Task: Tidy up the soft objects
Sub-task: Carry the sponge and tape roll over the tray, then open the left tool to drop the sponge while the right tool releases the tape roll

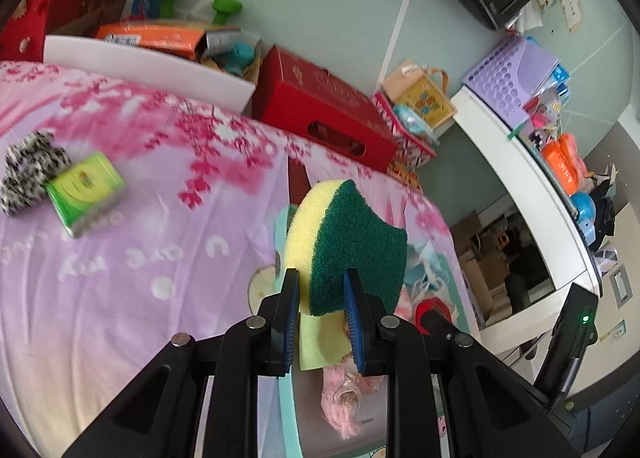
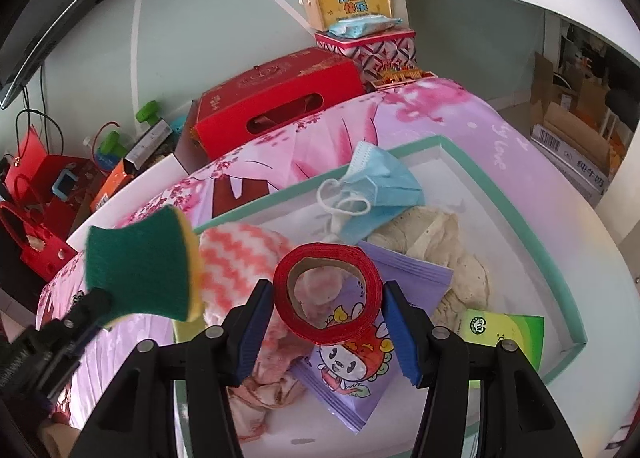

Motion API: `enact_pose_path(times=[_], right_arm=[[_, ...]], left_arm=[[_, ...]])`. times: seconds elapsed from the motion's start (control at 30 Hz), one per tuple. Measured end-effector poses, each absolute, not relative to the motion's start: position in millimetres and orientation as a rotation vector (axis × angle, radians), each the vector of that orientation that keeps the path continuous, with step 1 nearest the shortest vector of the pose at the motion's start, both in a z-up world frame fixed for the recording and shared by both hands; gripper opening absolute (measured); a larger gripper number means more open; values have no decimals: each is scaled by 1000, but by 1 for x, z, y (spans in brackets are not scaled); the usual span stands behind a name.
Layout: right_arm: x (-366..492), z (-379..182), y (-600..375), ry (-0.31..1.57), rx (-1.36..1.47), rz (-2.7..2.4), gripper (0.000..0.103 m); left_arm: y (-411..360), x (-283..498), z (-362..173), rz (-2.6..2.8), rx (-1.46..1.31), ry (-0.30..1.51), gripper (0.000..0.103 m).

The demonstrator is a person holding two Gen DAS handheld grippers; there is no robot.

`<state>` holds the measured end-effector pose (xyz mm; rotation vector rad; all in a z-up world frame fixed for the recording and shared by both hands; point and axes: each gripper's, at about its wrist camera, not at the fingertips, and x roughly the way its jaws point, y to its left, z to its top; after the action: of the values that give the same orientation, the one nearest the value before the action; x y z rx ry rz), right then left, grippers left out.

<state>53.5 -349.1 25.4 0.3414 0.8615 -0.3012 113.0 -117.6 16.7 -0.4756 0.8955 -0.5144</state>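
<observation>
Pink and lilac blossom-print bedding [image 1: 120, 258] covers the bed, with cluttered red boxes along the pale green wall behind. At the far left of the left wrist view a black-and-white fuzzy cloth [image 1: 28, 170] touches a green tissue packet [image 1: 86, 194]. Further right, the left gripper [image 1: 320, 314] has its blue pads pressed narrowly on a yellow sponge with a dark green scouring face [image 1: 344, 246], held above the bedding. In the right wrist view, that sponge hangs at the left edge of a shallow white box with a teal rim [image 2: 520, 194] holding a coral zigzag towel [image 2: 236, 258], blue face mask [image 2: 384, 186] and purple cartoon pouch [image 2: 352, 370]. Over it, the right gripper [image 2: 328, 322] is clamped about half wide on a red ribbon roll [image 2: 326, 294].
</observation>
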Motion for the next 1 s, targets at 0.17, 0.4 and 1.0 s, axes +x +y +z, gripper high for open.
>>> enact_pose_path(times=[0.17, 0.4, 1.0], right_arm=[[54, 20, -353, 879, 306, -342, 59], [50, 15, -367, 885, 313, -386, 59], [47, 24, -369, 857, 295, -408, 59]], left_arm=[[-132, 116, 2, -525, -472, 948, 23], [-155, 113, -3, -554, -425, 976, 23], [-168, 114, -8, -551, -388, 1006, 24]])
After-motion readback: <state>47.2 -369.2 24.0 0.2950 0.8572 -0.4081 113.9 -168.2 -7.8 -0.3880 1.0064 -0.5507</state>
